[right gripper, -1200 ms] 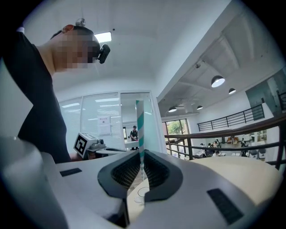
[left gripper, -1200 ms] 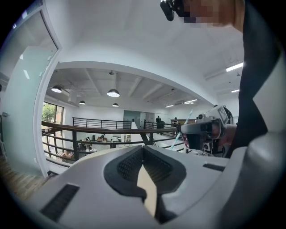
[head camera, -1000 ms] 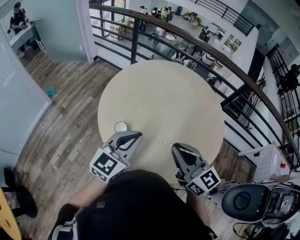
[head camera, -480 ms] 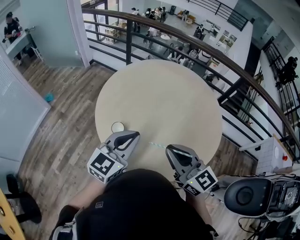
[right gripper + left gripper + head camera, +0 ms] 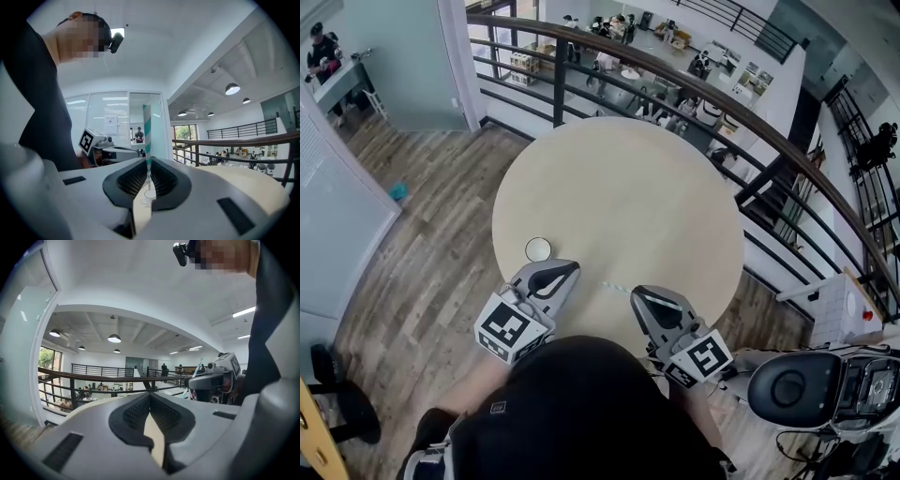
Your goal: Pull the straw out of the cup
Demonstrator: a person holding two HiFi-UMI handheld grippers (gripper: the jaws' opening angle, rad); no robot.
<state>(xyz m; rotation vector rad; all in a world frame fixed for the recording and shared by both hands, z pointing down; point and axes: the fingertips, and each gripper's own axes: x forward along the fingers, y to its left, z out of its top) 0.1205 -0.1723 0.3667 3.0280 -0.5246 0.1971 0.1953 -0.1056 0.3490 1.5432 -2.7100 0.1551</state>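
A small clear cup [image 5: 538,248] stands upright near the left edge of the round table [image 5: 619,197], with no straw in it. My right gripper [image 5: 636,292] is shut on a teal-and-white striped straw [image 5: 616,287], which pokes out leftward over the table's near edge. In the right gripper view the straw [image 5: 147,136] rises from between the pads, and the cup [image 5: 150,194] shows far off behind it. My left gripper [image 5: 573,267] hovers just right of the cup, jaws together and empty. The left gripper view shows its own tips [image 5: 150,397] touching and the right gripper [image 5: 213,380] opposite.
A dark curved railing [image 5: 694,84] runs behind the table, with a drop to a lower floor beyond. Wood flooring [image 5: 422,234] lies to the left. A white and black machine [image 5: 816,394] stands at the lower right.
The right gripper has drifted slightly left with the straw still in it. The left gripper and the cup have stayed put.
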